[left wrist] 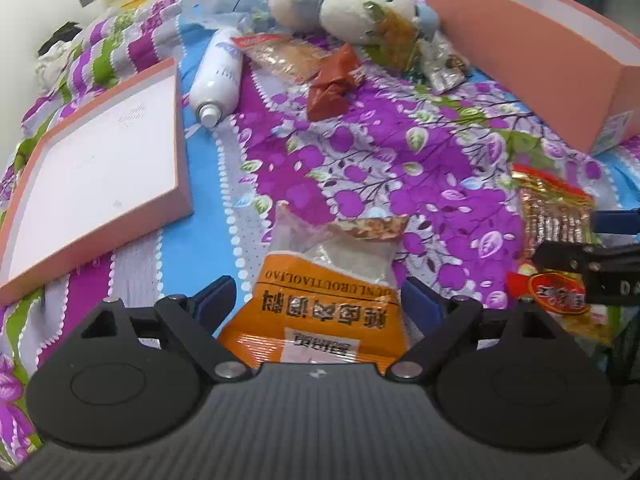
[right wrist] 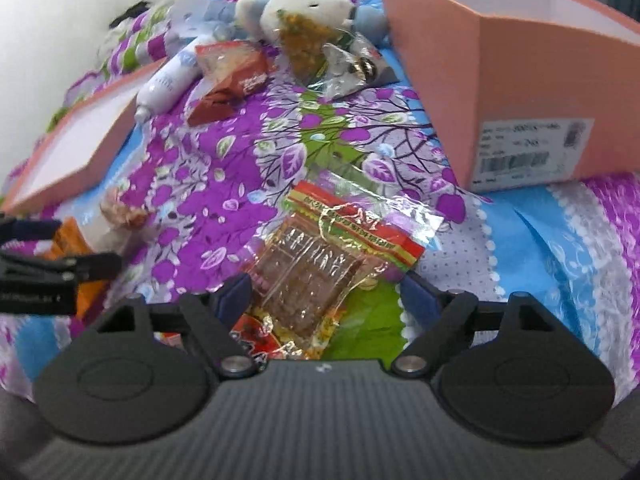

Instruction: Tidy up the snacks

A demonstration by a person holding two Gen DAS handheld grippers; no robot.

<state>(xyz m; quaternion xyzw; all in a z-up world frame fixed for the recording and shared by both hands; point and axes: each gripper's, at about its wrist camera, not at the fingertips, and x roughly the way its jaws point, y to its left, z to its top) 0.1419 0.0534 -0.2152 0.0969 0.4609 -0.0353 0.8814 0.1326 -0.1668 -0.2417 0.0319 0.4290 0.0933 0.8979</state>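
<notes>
Left gripper (left wrist: 316,300) spread – orange-and-clear plastic seasoning packet (left wrist: 326,296) lies between its fingers, ungripped. Right gripper (right wrist: 326,294) spread over crinkly clear-and-red snack bag (right wrist: 320,264). Both judged light, floppy, slippery – best pinched across flat sealed edge.

Orange seasoning packet (left wrist: 320,304) lies flat on the flowery bedspread (left wrist: 380,148), well in front of the open pink box (left wrist: 532,52). Clear red-and-gold snack pack (right wrist: 320,264) lies flat just in front of that box's labelled end. Further back, left of the box: a red wrapper (left wrist: 332,84), a clear cracker pack (left wrist: 280,54), and a yellow-green bag (left wrist: 394,38) leaning on the plush.
</notes>
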